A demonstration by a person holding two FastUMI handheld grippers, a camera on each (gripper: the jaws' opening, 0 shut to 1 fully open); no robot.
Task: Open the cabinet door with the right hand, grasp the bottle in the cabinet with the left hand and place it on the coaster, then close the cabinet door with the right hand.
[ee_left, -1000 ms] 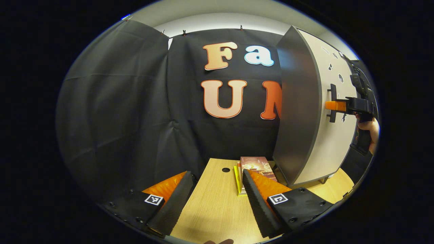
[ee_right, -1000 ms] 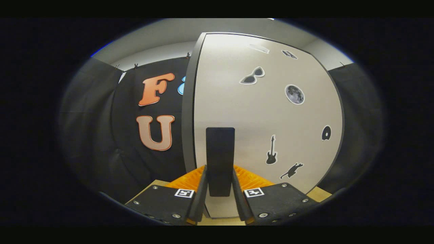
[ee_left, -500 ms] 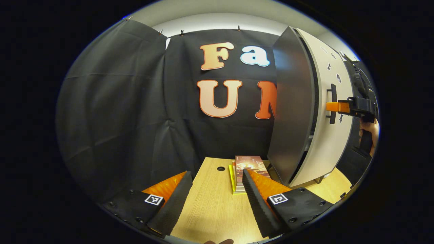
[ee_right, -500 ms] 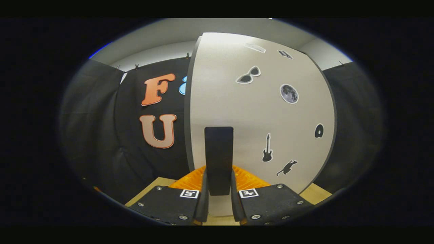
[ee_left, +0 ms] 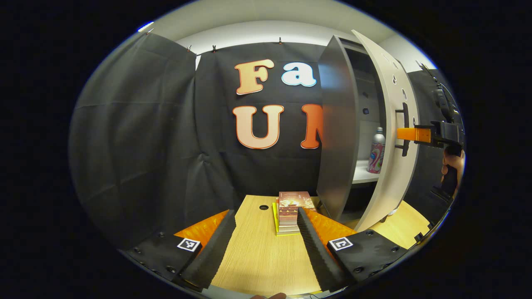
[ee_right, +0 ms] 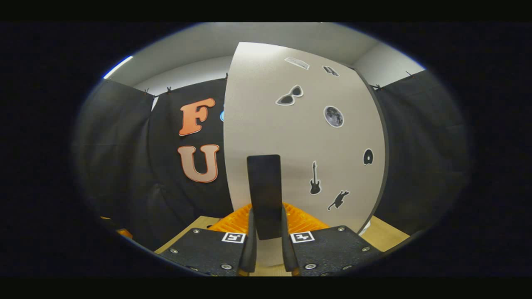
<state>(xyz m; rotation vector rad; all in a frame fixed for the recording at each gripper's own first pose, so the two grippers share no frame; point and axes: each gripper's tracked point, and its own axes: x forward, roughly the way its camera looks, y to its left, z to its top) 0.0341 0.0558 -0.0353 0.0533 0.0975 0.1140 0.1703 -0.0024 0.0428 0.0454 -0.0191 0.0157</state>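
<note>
Our right claw is clamped on the dark upright handle of the cabinet door, one finger pressed against each side of the bar, which rises straight up out of the grip. The pale door spreads out ahead of this claw, its face dotted with small stickers to the right of the handle. In the left gripper view we see the same right claw far off to the right of our left claw, with a hand holding it, meeting the handle on the outer face of the door. The door stands partly open, swung away from the grey cabinet. Through that gap, ahead and to the right of our left claw, the bottle stands upright on a light shelf inside the cabinet, well apart from the claw. Our left claw is wide open and holds nothing, its two fingers spread above the wooden table. Just ahead of its right finger lies a small stack of books, flat on the table, with a round hole in the tabletop beside the stack to its left. We cannot make out the coaster.
</note>
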